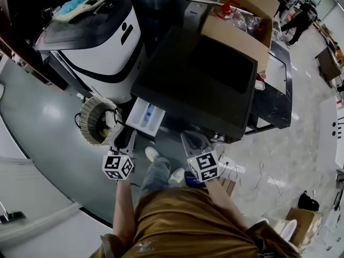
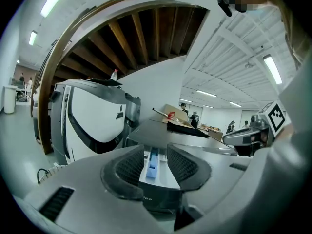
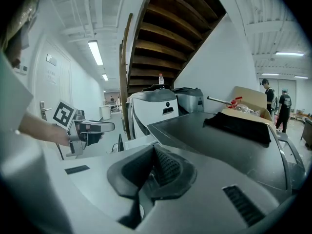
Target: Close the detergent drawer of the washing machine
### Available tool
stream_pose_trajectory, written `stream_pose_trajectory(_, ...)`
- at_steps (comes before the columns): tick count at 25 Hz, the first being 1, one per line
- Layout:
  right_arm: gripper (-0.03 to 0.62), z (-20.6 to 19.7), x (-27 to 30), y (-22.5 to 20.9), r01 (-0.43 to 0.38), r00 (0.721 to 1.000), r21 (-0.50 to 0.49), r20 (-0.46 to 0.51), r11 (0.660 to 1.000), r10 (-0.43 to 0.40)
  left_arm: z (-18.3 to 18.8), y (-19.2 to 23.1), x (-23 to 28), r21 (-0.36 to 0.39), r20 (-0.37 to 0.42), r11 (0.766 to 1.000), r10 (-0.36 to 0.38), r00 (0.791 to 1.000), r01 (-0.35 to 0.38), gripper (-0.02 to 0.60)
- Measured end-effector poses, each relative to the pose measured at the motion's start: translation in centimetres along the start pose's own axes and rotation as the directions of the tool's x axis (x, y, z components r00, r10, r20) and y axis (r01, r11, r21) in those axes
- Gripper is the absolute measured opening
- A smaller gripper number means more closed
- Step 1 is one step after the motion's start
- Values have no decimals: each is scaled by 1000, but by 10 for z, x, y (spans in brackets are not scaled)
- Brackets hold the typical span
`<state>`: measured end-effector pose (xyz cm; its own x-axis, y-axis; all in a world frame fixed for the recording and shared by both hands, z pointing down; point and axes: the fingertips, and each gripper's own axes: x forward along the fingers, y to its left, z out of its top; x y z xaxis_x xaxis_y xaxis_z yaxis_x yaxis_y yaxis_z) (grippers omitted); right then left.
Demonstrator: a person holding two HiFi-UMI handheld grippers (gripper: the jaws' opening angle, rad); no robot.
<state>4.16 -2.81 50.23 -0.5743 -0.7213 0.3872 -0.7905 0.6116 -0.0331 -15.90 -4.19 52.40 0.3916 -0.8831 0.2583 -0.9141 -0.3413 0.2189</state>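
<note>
The left hand-held gripper (image 1: 124,140), jaws released, faces the protruding detergent drawer (image 1: 146,116), likely to push it; the right hand-held gripper (image 1: 193,142) is clenched empty, idle.

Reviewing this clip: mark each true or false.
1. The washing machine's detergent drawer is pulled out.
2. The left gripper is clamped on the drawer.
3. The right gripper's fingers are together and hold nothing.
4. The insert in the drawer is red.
1. True. The detergent drawer sticks out of the washing machine.
2. False. The left gripper has its fingers apart; the drawer is in line between them, but they are not pressing on it.
3. True. The right gripper is shut and empty.
4. False. The insert is blue.
</note>
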Motion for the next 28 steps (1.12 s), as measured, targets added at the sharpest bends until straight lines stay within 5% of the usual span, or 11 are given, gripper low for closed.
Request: stream_pose_trajectory(28, 12, -36, 17, -3, -31, 994, 47, -107, 998, 36, -81, 14, 15, 79, -216, 996, -27, 976, 45, 211)
